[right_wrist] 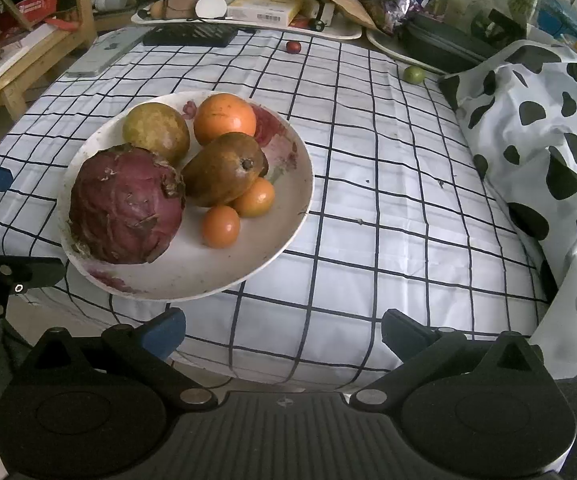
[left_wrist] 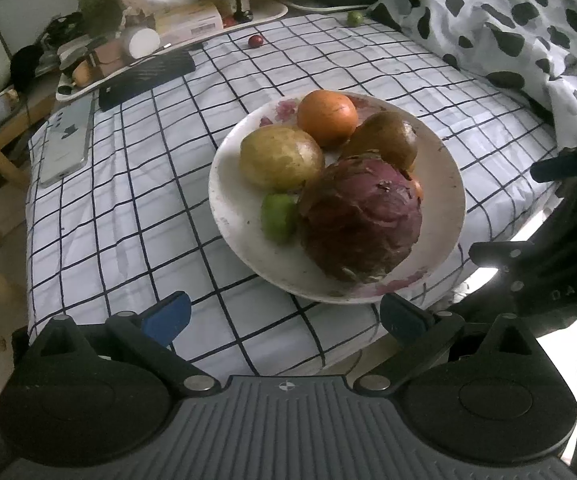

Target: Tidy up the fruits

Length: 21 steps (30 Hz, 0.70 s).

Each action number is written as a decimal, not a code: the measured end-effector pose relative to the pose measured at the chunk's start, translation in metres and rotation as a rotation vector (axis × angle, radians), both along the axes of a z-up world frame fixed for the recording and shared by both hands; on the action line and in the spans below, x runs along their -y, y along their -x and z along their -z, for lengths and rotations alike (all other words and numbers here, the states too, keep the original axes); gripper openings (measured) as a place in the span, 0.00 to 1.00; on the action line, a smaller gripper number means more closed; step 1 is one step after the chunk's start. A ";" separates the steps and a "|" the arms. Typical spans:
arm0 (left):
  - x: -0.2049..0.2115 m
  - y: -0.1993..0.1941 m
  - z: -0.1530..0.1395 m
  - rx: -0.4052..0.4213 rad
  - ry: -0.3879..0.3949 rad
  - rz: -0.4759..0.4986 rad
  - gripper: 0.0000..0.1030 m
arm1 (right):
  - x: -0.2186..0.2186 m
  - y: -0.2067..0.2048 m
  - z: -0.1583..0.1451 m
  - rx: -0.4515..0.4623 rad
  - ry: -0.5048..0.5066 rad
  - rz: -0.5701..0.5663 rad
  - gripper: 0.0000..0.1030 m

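A checked cloth [right_wrist: 368,200] covers the work surface, with a spotted blanket [right_wrist: 548,140] bunched along its right side and a cluttered tray [right_wrist: 248,28] at the far edge.

The plate [right_wrist: 288,208] sits on the cloth near the front edge. It holds most of the produce: a large purple cabbage [right_wrist: 126,206], a brown pear [right_wrist: 224,168], a large orange [right_wrist: 224,118], a yellow-green fruit [right_wrist: 156,128] and two small orange fruits [right_wrist: 221,226] just beside the pear. The left wrist view also shows a small green fruit [left_wrist: 278,216] tucked against the cabbage.

Two pieces lie loose on the cloth, well apart from the plate: a small red fruit [right_wrist: 293,46] near the far tray and a small green one [right_wrist: 414,74] close to the blanket.

The left gripper [left_wrist: 284,316] is spread wide and holds nothing; it hangs in front of the plate's near rim. The right gripper [right_wrist: 284,326] is likewise fully spread and empty, in front of the cloth's near edge.

Judged step: collection of the remaining loose fruit, with no piece yet grasped. The next move calls for a long forward reach over the plate to one of the two far pieces. Both are small and round, so the fingers need to straddle the piece centrally and close gently to prevent rolling on the soft cloth.
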State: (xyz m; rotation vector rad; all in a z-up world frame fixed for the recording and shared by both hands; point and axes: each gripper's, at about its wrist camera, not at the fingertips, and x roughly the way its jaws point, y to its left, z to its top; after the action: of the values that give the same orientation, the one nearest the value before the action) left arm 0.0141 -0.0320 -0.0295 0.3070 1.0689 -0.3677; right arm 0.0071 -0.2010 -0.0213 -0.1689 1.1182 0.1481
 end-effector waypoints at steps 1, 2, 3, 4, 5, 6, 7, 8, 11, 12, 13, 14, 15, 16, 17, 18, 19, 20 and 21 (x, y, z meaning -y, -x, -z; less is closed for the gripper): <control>0.000 0.000 0.000 0.001 -0.001 -0.001 1.00 | 0.000 0.000 0.000 0.000 0.001 0.000 1.00; 0.000 0.000 0.000 0.001 -0.002 -0.001 1.00 | 0.000 0.000 0.000 0.000 0.002 0.001 1.00; 0.000 0.000 0.000 0.002 -0.003 -0.002 1.00 | 0.000 0.000 0.000 0.001 0.003 0.001 1.00; 0.001 0.000 0.000 0.002 -0.005 -0.002 1.00 | 0.000 0.000 0.000 0.001 0.003 0.001 1.00; 0.001 0.000 0.000 0.002 -0.006 -0.003 1.00 | 0.000 0.000 0.001 0.001 0.004 0.001 1.00; 0.001 0.000 0.000 0.003 -0.007 -0.003 1.00 | 0.000 0.000 0.001 0.001 0.004 0.001 1.00; 0.001 0.000 0.000 0.003 -0.008 -0.004 1.00 | 0.000 0.000 0.001 0.001 0.004 0.000 1.00; 0.001 0.000 0.001 0.003 -0.010 -0.005 1.00 | 0.000 0.000 0.001 0.001 0.004 0.000 1.00; 0.002 0.001 0.001 0.004 -0.015 -0.005 1.00 | -0.001 0.000 0.001 0.001 0.008 -0.002 1.00; 0.002 0.001 0.001 0.005 -0.015 -0.005 1.00 | -0.001 -0.001 0.001 0.001 0.009 -0.002 1.00; 0.002 0.001 0.001 0.004 -0.016 -0.006 1.00 | 0.000 -0.001 0.001 0.002 0.009 -0.003 1.00; 0.002 0.000 0.001 0.004 -0.017 -0.008 1.00 | -0.001 -0.001 0.001 0.002 0.009 -0.002 1.00; 0.002 0.000 0.001 0.003 -0.016 -0.010 1.00 | -0.001 -0.001 0.001 0.001 0.008 -0.002 1.00; 0.001 -0.001 0.001 0.002 -0.016 -0.011 1.00 | 0.000 -0.001 0.001 0.002 0.008 -0.002 1.00; 0.001 -0.001 0.001 0.002 -0.016 -0.011 1.00 | -0.001 -0.001 0.001 0.002 0.009 -0.002 1.00; 0.001 -0.001 0.001 0.002 -0.016 -0.012 1.00 | 0.000 -0.001 0.002 0.001 0.009 -0.003 1.00; 0.001 -0.001 0.002 0.002 -0.017 -0.011 1.00 | 0.000 -0.001 0.002 0.001 0.009 -0.003 1.00; 0.001 -0.001 0.001 0.002 -0.016 -0.011 1.00 | 0.000 -0.001 0.002 0.001 0.009 -0.003 1.00; 0.001 -0.001 0.002 0.002 -0.016 -0.011 1.00 | 0.000 -0.001 0.002 0.002 0.010 -0.003 1.00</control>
State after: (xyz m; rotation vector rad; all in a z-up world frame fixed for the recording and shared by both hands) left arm 0.0148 -0.0328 -0.0310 0.3158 1.0718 -0.3496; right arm 0.0079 -0.2005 -0.0228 -0.1794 1.1171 0.1454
